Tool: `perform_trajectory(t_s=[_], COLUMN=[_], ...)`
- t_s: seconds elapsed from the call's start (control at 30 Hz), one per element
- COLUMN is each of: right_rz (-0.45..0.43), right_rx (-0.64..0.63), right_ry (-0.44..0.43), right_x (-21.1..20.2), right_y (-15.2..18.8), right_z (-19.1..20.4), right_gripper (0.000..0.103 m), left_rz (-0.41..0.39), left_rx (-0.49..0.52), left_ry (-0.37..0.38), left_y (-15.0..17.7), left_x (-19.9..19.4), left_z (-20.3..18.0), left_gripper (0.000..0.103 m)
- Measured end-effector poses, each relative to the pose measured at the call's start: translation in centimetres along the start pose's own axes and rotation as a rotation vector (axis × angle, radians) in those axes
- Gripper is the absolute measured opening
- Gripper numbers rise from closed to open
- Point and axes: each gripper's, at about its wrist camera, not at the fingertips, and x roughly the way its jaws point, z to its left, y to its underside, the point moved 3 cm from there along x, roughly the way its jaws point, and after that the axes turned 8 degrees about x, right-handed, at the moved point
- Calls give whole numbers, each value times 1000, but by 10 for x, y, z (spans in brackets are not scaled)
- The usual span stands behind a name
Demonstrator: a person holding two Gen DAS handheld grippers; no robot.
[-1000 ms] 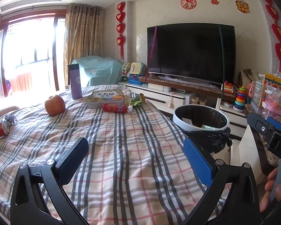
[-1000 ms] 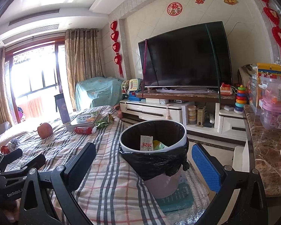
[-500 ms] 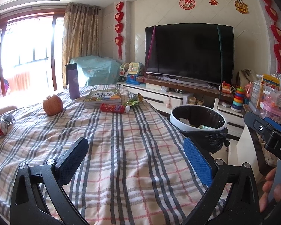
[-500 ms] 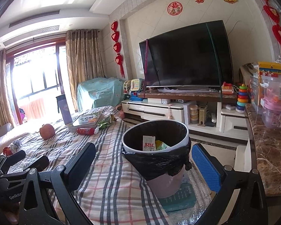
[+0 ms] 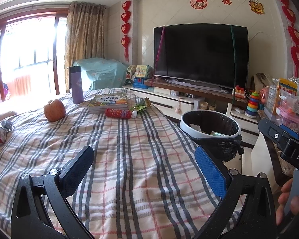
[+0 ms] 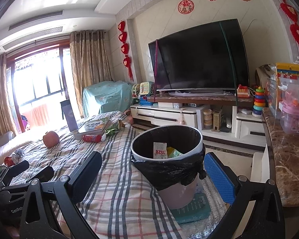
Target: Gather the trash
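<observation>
Your left gripper [image 5: 145,169] hangs over the plaid cloth [image 5: 129,149], fingers spread wide and empty. Your right gripper [image 6: 152,173] is spread too, framing the bin [image 6: 167,159]. A red wrapper [image 5: 118,113] lies at twelve o'clock, crumpled trash [image 5: 0,132] at nine.

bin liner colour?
Black, folded over the white rim of the bin; clearest in the right wrist view.

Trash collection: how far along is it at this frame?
Partly done: the bin already holds some wrappers. Nothing is in hand; the left gripper and the right gripper are open. Left on the table: red wrapper, green wrapper, crumpled trash.
</observation>
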Motion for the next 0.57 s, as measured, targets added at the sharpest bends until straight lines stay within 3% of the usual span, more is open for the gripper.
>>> perform_trajectory(t_s=[0.57], right_rz=[41], right_rx=[-3], right_ry=[-5], right_x=[13], right_y=[6], right_z=[5], right_gripper=[103], left_rz=[30], left_rx=[-38], left_ry=[42], left_y=[2], left_x=[10], left_z=[10], left_gripper=[103])
